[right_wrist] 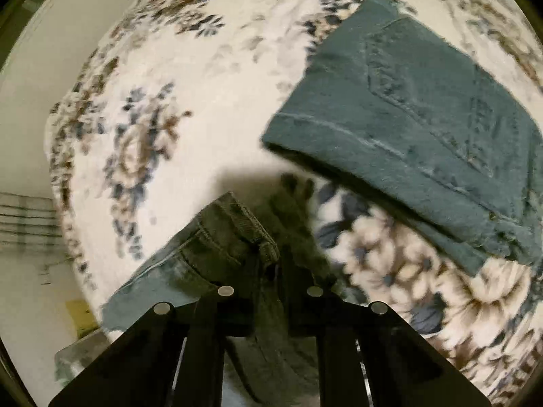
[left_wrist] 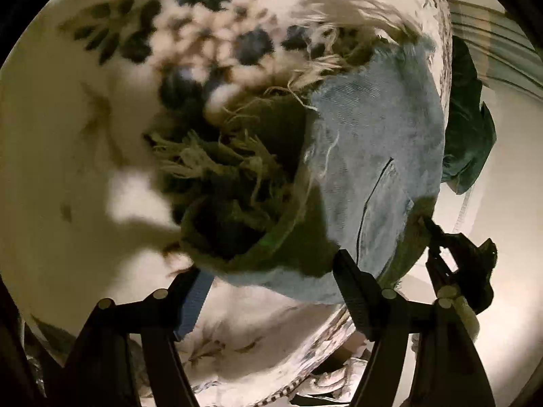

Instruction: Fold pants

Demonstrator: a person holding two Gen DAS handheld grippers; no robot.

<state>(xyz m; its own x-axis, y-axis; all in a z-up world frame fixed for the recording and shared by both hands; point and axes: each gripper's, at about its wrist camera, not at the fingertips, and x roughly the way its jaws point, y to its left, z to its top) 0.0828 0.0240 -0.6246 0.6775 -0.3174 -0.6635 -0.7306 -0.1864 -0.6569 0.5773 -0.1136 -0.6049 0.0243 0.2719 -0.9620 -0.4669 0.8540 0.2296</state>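
A floral blanket [right_wrist: 190, 78] covers the whole surface, cream with blue and brown flowers. On it, to the right in the right wrist view, lies a folded dark teal pair of pants [right_wrist: 424, 129], flat, its long axis slanting from upper left to lower right, with a pocket seam facing up.

The light blue jeans [left_wrist: 373, 156] hang lifted above the blanket. In the left wrist view a frayed leg opening [left_wrist: 230, 176] gapes toward the camera, loose threads trailing up and left. The jeans' waistband [right_wrist: 237, 234] shows in the right wrist view, running up and away from the camera.

The left gripper [left_wrist: 271, 291] stands wide open, its right finger [left_wrist: 356, 291] against the denim; whether it grips anything I cannot tell. The right gripper [right_wrist: 269, 285] is nearly closed, pinching the jeans at the waistband.
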